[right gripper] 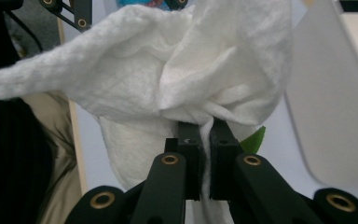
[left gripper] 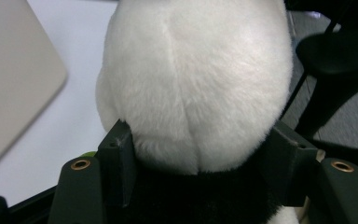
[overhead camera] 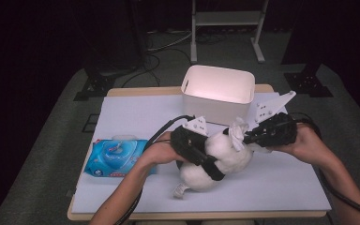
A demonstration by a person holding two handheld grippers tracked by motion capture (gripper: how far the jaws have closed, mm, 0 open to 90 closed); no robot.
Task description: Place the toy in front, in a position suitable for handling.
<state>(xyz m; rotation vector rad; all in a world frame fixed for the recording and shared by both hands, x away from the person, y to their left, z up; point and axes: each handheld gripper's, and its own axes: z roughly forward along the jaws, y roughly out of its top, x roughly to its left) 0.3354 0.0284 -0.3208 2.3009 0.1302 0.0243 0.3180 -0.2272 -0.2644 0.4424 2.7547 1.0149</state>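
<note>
Left gripper (overhead camera: 205,157) jaws clamp plush panda toy (overhead camera: 225,157) just above tabletop (overhead camera: 281,183), before white bin (overhead camera: 218,91). Right gripper (overhead camera: 249,137) jaws pinch white wipe (overhead camera: 238,132) at toy's head. Step: wiping toy. Next, likely: rub wipe across fur, keep toy steady.

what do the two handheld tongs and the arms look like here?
Both tongs, left and right, are black, each topped by a pale three-cornered plate with small holes and trailing a black cable. Brass-coloured rivets mark the linkages; the pads are square black blocks. Forearms are bare, no sleeves.
</note>
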